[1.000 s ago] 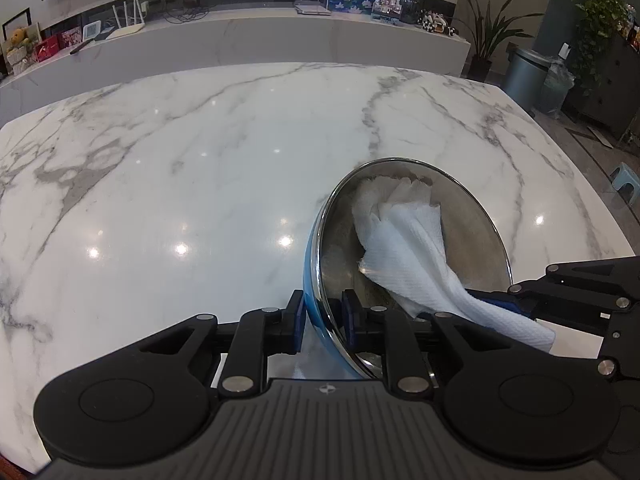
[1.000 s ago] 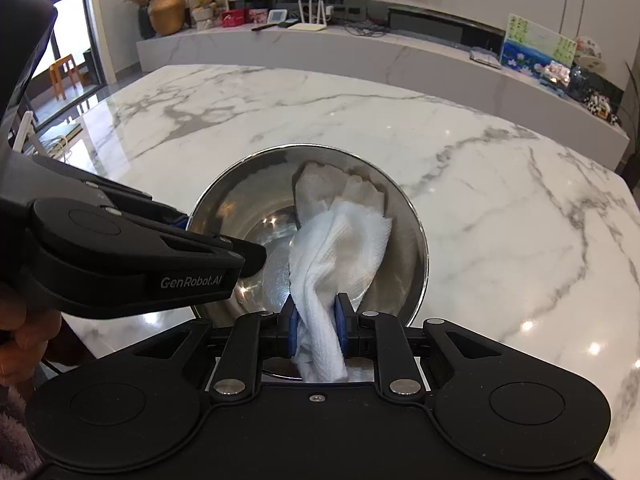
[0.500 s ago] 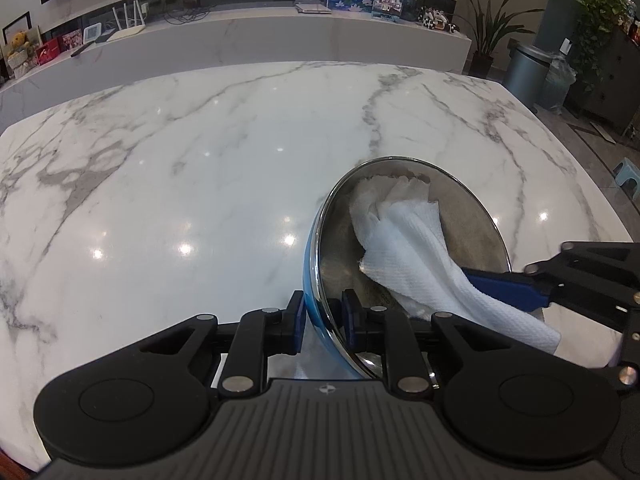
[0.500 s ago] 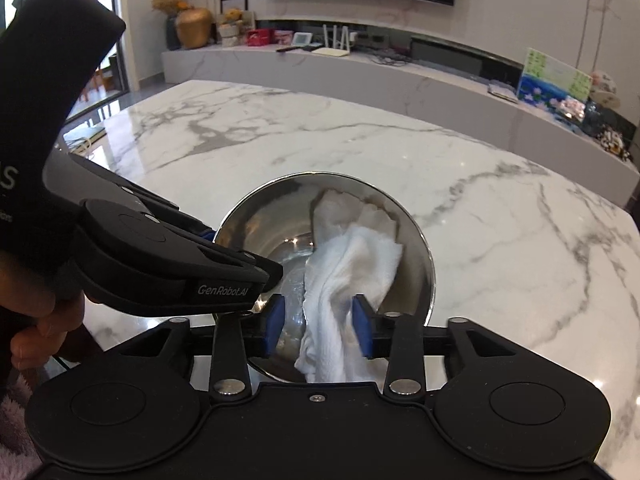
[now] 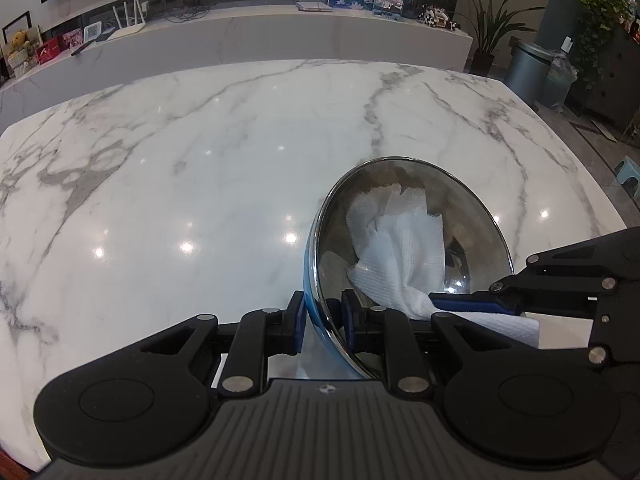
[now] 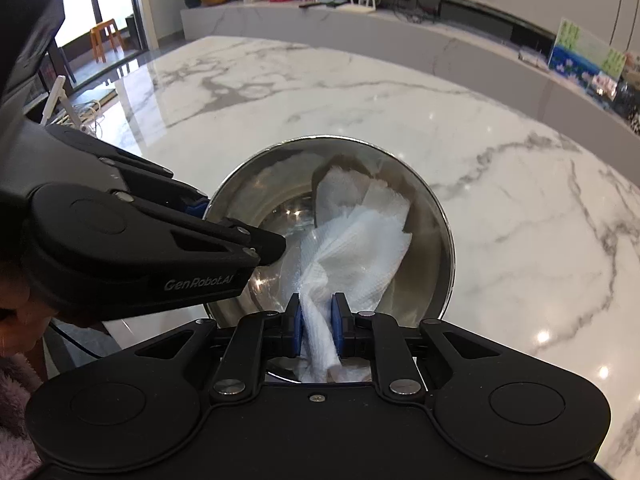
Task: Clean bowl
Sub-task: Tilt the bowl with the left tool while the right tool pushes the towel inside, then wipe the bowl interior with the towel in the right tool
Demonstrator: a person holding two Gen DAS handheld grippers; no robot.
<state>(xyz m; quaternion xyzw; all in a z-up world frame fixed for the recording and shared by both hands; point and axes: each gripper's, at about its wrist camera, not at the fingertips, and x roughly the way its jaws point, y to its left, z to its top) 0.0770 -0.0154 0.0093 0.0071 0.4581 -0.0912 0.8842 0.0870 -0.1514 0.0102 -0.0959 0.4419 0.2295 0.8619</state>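
Note:
A steel bowl with a blue outside stands tilted on the marble table. My left gripper is shut on its near rim, one pad outside and one inside. A crumpled white paper towel lies inside the bowl against the metal. In the right wrist view my right gripper is closing its jaws on the towel's near end, and the blue pads press on it. The bowl lies just beyond those fingers, with the left gripper at its left rim. The right gripper's fingers reach in from the right.
A long marble counter with small items runs behind the table. A grey bin and potted plants stand at the far right. A hand and a fuzzy sleeve show at the lower left.
The right gripper's jaws stood apart around the towel half a second ago and are now pressed on it again. The left gripper and the bowl have not moved.

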